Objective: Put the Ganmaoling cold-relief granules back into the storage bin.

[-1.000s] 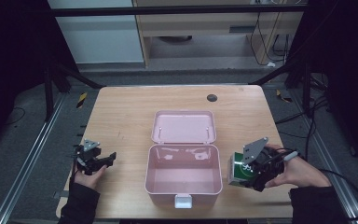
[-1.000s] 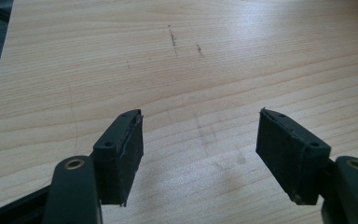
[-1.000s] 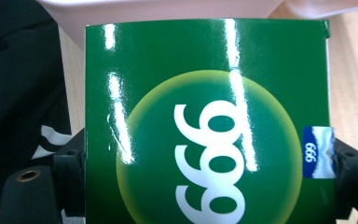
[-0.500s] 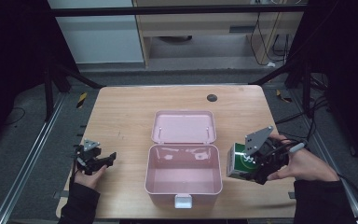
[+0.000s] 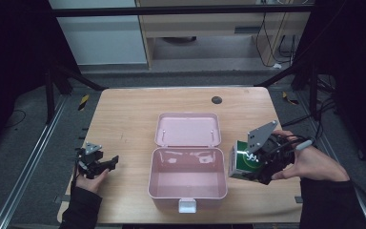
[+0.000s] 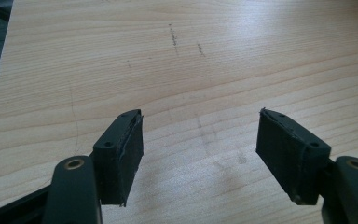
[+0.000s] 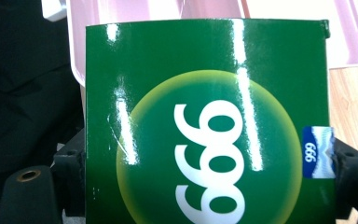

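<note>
The wooden tabletop [image 5: 124, 119] sits in a dark room, with a cabinet beyond its far edge. At its middle stands one pink case [image 5: 187, 179], lid thrown back flat and tub empty, as far as the high view shows.

You hold one green carton [image 5: 239, 162] in your right gripper [image 5: 255, 168], jaws clamped on its two sides. It hangs just right of the case's tub, lifted off the wood and tilted. In the right gripper view the carton's face with the white numerals [image 7: 205, 140] stands between the jaws, the pink case behind it.

Your left gripper [image 5: 106, 164] rests well to the left of the case, jaws apart with nothing between them, bare wood ahead.

I judge the pick done: the carton is gripped and raised. What is left is to carry it over the case's right wall, lower it into the tub and let go; closing the lid may follow.

Count: one case, one carton, two grippers, and one small dark disc [image 5: 216, 100] beyond the case near the far edge.
</note>
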`<state>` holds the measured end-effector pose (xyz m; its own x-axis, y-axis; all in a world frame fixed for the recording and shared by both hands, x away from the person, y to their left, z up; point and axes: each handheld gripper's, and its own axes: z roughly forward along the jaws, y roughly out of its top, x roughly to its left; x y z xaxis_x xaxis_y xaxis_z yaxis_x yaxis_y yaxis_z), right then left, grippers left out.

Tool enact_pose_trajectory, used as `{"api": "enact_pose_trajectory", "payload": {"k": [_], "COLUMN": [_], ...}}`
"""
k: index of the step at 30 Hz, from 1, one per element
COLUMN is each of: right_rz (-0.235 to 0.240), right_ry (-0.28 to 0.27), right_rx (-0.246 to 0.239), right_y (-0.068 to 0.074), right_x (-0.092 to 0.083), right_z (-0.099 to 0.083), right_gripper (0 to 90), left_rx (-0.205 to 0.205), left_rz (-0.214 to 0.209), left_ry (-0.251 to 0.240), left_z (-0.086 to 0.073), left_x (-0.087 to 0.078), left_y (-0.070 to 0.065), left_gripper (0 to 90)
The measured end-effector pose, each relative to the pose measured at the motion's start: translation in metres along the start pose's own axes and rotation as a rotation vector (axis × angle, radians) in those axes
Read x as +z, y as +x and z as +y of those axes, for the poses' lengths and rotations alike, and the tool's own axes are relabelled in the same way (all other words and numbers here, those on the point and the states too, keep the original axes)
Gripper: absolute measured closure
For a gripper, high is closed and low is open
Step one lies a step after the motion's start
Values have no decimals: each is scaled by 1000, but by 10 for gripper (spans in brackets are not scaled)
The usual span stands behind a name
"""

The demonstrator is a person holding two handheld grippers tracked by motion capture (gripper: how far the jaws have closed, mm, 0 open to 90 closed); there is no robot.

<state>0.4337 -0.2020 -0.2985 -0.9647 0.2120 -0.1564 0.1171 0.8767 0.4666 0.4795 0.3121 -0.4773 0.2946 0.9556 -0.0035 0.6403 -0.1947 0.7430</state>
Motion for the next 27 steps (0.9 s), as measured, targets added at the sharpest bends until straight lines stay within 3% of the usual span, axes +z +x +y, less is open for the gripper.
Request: {"api": "enact_pose_trajectory", "payload": {"k": [8, 27], "right_rz": [-1, 23], "right_ry": [-16, -17], "right_rx": [-7, -49], "right_y": [-1, 1], "right_x": [-3, 11], "right_z": [14, 51], "right_gripper": [159, 159], "left_rx": [0, 0], "left_rz": [-1, 0], "left_ry": [1, 0], "left_z": [0, 0], "left_x": [0, 0], "left_y": [0, 0], "left_gripper": [310, 310]}}
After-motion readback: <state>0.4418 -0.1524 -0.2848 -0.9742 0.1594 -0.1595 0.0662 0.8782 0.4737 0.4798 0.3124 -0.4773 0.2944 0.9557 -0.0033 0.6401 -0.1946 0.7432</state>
